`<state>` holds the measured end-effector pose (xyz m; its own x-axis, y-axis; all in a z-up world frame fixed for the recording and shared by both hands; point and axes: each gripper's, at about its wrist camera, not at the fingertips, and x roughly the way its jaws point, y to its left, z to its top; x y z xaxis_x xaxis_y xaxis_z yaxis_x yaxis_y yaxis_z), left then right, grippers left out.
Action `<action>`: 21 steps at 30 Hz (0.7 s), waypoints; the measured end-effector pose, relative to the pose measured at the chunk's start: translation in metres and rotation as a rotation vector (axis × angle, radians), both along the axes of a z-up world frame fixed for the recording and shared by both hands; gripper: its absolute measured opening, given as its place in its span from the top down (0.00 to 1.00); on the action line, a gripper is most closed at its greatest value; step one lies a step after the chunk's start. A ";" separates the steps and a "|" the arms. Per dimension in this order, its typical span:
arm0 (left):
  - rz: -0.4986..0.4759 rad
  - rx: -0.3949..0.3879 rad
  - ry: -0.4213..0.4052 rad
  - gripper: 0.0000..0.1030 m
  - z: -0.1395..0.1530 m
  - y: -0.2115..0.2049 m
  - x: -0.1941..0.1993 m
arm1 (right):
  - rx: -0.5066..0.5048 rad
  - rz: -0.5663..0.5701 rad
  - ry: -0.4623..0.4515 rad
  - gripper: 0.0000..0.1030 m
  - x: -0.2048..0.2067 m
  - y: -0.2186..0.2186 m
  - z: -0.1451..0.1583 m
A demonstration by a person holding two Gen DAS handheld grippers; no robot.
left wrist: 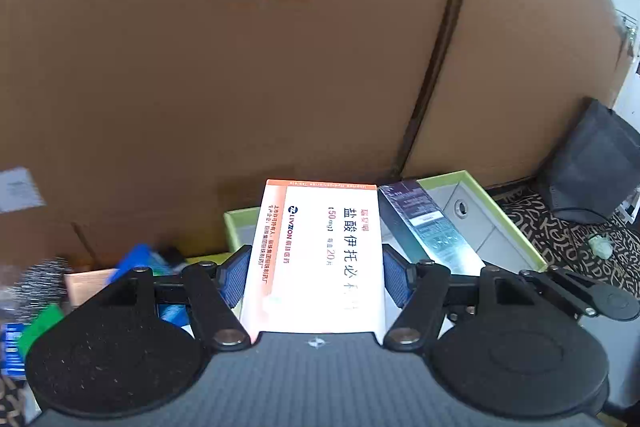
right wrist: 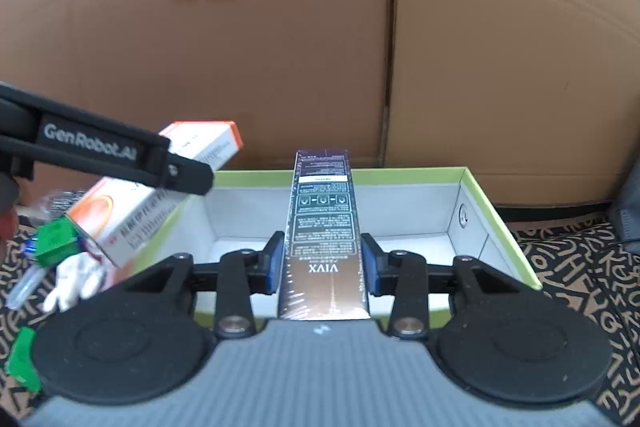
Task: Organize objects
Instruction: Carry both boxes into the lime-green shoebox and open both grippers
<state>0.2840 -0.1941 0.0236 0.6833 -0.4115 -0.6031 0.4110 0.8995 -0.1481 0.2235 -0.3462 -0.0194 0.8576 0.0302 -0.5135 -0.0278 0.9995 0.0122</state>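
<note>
While both of my grippers hang over the patterned mat (right wrist: 580,267), each one carries a carton. My left gripper (left wrist: 316,277) is clamped on a white and orange medicine box (left wrist: 316,255), its blue pads (left wrist: 236,277) pressed against the long sides; the box points toward twelve o'clock in the left wrist view. My right gripper (right wrist: 322,265) is closed around a tall dark carton (right wrist: 322,227) marked VIVX, pads flat on its two narrow sides.

Ahead of both tools sits an open box with a green rim (right wrist: 500,211) and a pale grey inside. From the right wrist, the dark carton stretches over it toward twelve o'clock, and the medicine box (right wrist: 160,195) shows at ten o'clock, beside the box's left edge, under the left tool's black arm (right wrist: 104,155).

At eight o'clock a clutter of small things lies on the mat: green blocks (right wrist: 54,241), something white (right wrist: 76,283), perhaps a glove, though blur hides its shape. Brown cardboard (right wrist: 280,27) walls off the back.
</note>
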 end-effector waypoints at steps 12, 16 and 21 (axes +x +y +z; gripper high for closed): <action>0.031 0.023 -0.070 0.08 -0.031 -0.008 0.015 | -0.030 0.067 0.040 0.24 0.031 -0.005 -0.039; 0.021 -0.025 -0.036 0.08 -0.030 0.001 0.016 | -0.029 0.071 0.006 0.13 0.019 -0.015 -0.029; 0.016 0.024 -0.009 0.08 -0.026 0.011 0.000 | -0.061 0.076 -0.030 0.02 -0.001 -0.018 -0.016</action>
<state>0.2843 -0.1834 -0.0025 0.6949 -0.3864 -0.6064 0.3980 0.9091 -0.1231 0.2223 -0.3641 -0.0356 0.8690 0.0656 -0.4904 -0.1034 0.9934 -0.0503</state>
